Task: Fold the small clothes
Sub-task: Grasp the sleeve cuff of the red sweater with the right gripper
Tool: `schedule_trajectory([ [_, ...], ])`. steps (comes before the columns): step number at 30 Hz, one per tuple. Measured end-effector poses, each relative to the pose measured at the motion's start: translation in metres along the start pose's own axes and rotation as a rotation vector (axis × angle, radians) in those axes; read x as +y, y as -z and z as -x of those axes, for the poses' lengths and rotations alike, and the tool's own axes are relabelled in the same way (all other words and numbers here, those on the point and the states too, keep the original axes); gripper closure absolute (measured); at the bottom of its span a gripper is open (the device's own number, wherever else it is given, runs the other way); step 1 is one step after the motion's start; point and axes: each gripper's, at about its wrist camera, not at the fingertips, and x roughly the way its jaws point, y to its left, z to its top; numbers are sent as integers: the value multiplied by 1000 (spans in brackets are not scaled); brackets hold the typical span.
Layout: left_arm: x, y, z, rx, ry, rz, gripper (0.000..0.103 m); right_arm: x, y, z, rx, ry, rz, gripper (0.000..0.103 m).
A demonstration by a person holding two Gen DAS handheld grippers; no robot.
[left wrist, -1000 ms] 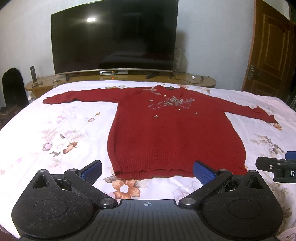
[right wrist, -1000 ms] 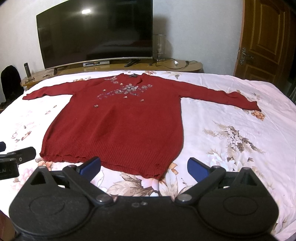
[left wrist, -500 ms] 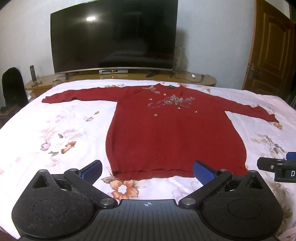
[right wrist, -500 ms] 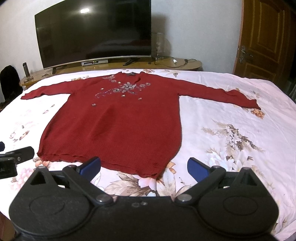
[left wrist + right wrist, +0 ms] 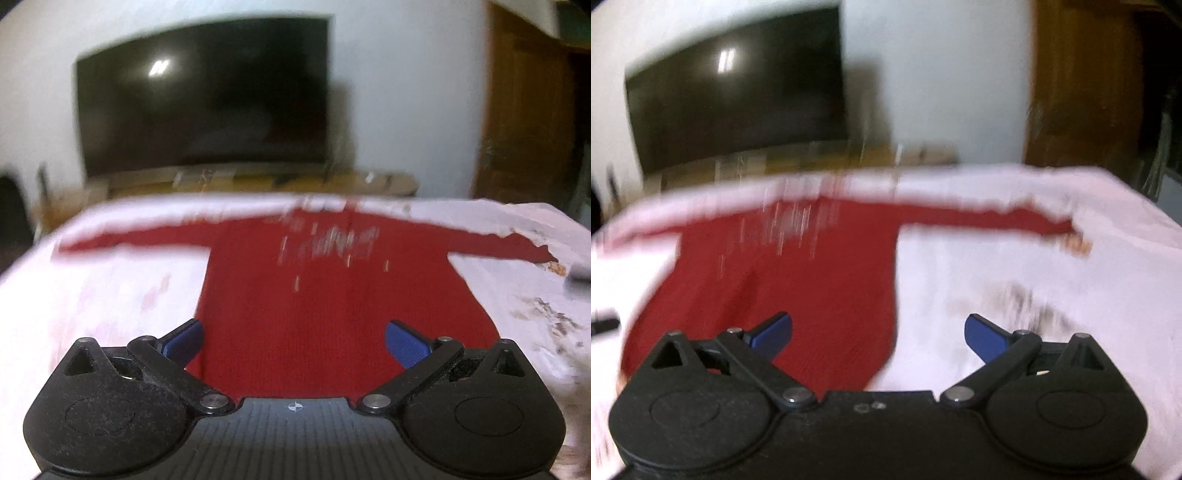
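A dark red knit sweater point(image 5: 325, 295) with silver beading on the chest lies flat on the bed, sleeves spread out to both sides; it also shows in the right wrist view point(image 5: 798, 280). My left gripper point(image 5: 293, 341) is open and empty, over the sweater's lower part. My right gripper point(image 5: 879, 334) is open and empty, over the sweater's lower right edge. Both views are blurred by motion. The sweater's hem is hidden behind the gripper bodies.
The bed has a white floral sheet point(image 5: 92, 302), also in the right wrist view point(image 5: 1034, 280). A large black TV point(image 5: 203, 99) stands on a low wooden stand point(image 5: 258, 181) beyond the bed. A brown wooden door point(image 5: 524, 122) is at the right.
Both grippers have moved forward over the sweater, so its hem has dropped behind the gripper bodies. The views are now motion-blurred. Both stay open.
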Motion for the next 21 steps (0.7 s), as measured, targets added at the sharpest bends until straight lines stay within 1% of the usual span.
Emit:
schedule_trajectory([
  [1,2,-9,-15,-6,-17,-29,0,-14,-10,0,-85,5,-36,3],
  [3,7,-27,-40,-24,-42,-27,0,-36,-27,-12,-139,22,-78,3],
  [4,11,-37,-54,-25,-48,-7,0,-50,-37,-26,-118,24,-111,3],
  [5,14,-45,-66,-27,-47,9,0,-69,-48,-45,-77,27,-170,3],
  [6,16,-54,-80,-35,-55,29,0,-82,-52,-57,-67,36,-210,3],
  [8,15,-64,-101,-44,-73,46,0,-108,-60,-81,-78,78,-261,3],
  [10,14,-71,-127,-26,-62,54,0,-126,-65,-105,-108,124,-271,3],
  [14,10,-75,-176,22,-64,79,0,-169,-71,-157,-107,161,-369,3],
  [18,10,-72,-216,35,-96,85,0,-221,-66,-205,-100,209,-519,6],
  [19,10,-71,-225,49,-102,87,0,-233,-65,-215,-105,225,-547,6],
  [21,12,-69,-246,106,-102,109,0,-253,-62,-233,-109,247,-591,6],
])
